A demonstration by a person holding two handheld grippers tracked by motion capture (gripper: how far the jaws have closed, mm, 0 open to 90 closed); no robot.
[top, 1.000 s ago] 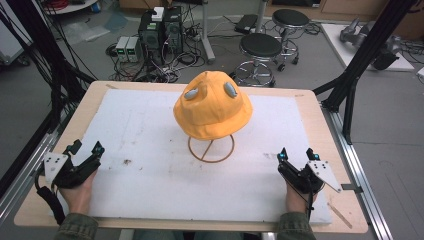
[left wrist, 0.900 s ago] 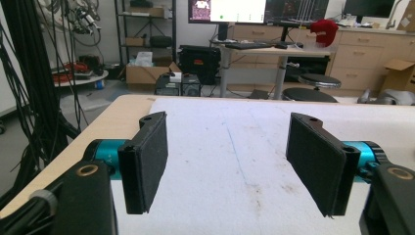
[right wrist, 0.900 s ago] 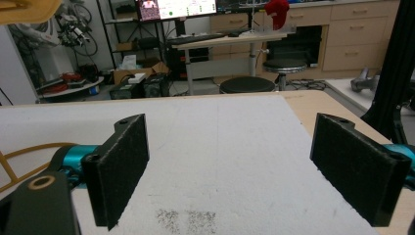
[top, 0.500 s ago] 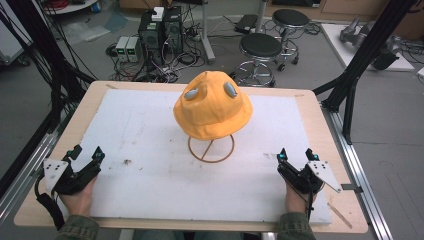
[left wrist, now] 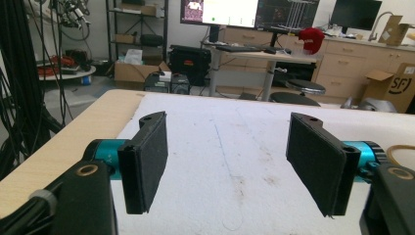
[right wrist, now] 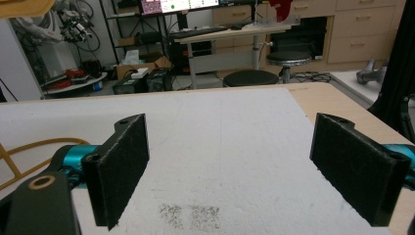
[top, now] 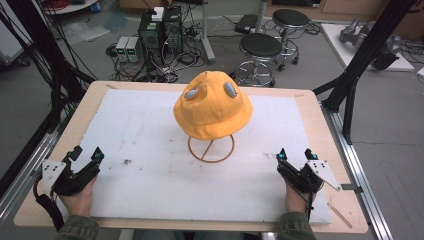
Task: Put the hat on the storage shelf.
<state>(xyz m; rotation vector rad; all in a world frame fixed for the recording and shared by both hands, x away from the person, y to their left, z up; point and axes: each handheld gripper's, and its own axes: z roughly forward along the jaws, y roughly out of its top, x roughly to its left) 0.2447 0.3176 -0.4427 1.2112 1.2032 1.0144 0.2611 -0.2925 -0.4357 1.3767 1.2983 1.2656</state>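
White foam-topped table (top: 150, 130) in cluttered lab | orange bucket hat (top: 212, 107) sat mid-table on wire stand (top: 211, 148) | likely soft, light; pinch brim | left claw (top: 86, 155), right claw (top: 295, 155) both gaped empty, near corners

One camera hangs above the person's edge of the tabletop (top: 310, 107), looking forward and down over the whole white board (top: 140, 130) to the stools beyond. The other two ride low on each hand-held gripper, skimming the board from close up toward the room's far desks. All three share that board; both low views catch the wire ring (right wrist: 19, 152).
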